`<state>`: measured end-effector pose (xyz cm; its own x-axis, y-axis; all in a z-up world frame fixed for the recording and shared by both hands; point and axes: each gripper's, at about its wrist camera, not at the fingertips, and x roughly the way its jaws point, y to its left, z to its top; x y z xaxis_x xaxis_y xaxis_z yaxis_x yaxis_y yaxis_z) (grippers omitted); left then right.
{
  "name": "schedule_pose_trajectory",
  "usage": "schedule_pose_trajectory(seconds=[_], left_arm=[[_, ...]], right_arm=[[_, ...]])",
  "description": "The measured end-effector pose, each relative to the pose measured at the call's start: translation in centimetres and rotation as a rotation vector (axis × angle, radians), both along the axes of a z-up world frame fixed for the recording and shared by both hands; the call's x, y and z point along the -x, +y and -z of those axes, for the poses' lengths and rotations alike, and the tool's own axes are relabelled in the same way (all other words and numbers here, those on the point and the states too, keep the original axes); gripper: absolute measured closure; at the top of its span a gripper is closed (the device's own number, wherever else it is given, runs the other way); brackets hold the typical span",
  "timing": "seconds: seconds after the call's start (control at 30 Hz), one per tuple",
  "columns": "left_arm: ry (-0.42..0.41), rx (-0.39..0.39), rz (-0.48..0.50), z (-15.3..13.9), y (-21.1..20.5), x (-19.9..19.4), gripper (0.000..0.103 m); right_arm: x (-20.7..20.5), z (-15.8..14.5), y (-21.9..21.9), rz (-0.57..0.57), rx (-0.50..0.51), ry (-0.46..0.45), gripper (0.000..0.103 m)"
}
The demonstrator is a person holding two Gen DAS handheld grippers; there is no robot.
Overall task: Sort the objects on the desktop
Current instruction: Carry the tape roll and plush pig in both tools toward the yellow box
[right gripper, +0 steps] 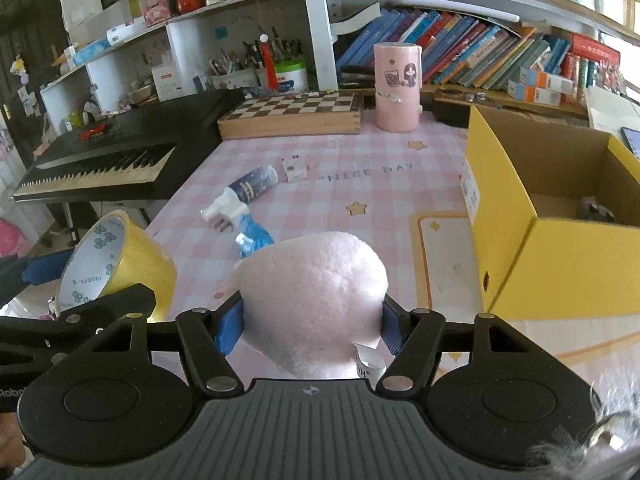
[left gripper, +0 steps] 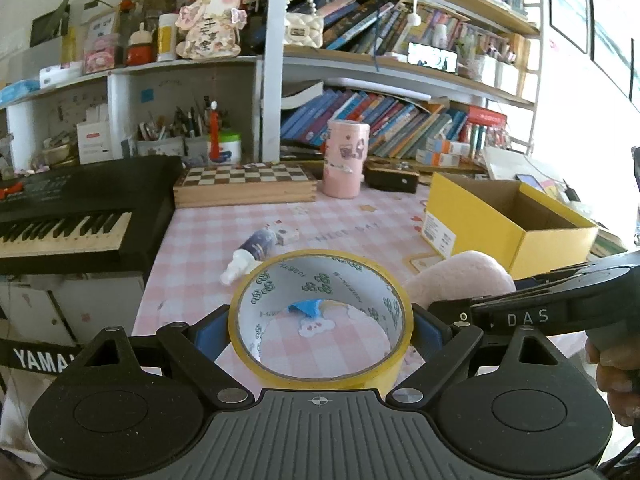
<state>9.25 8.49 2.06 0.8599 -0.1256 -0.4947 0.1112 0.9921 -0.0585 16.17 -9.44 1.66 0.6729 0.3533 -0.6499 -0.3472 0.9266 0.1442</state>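
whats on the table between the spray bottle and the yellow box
Mostly bare pink checked tablecloth with printed stars and lettering, clearest in the right wrist view. Only a small white carton lies there, right beside the spray bottle, far from the yellow box.

Bright daylight, right side blown out; fisheye-bent edges, slight blur.

Left gripper (left gripper: 321,326) clamped on a wide yellow tape roll (left gripper: 320,316), blue pads on both sides, roll held above the pink checked tablecloth (left gripper: 360,220). Pink plush object (left gripper: 460,276) just right of it, in what looks like the right gripper (left gripper: 452,306). Open yellow cardboard box (left gripper: 508,216) further right.
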Motion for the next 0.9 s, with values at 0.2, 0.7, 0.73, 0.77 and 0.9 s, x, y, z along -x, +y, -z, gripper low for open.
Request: schedule_pose_trajectory(seconds=[0.2,0.7,0.73,0.77,0.9], left_arm=[[0.016,-0.011,0.041,0.2,-0.1,1.9,0.011],[0.049,-0.045,0.165,1.0,-2.3,5.3,0.011],[0.051,-0.050,0.178,1.0,-2.6,5.4,0.011],[0.052,-0.055,0.189,1.0,-2.8,5.5,0.011],[0.054,-0.061,0.226,1.1,-3.7,6.0,0.011]], right_arm=[[2.7,0.6,-0.2,0.036,-0.006,0.021,0.039],[8.5,2.6,-2.4,0.151,-0.002,0.089,0.039],[8.8,2.7,-2.6,0.162,-0.005,0.091,0.039],[9.1,2.7,-2.8,0.171,-0.007,0.093,0.039],[10.0,2.8,-3.5,0.199,-0.006,0.100,0.039]])
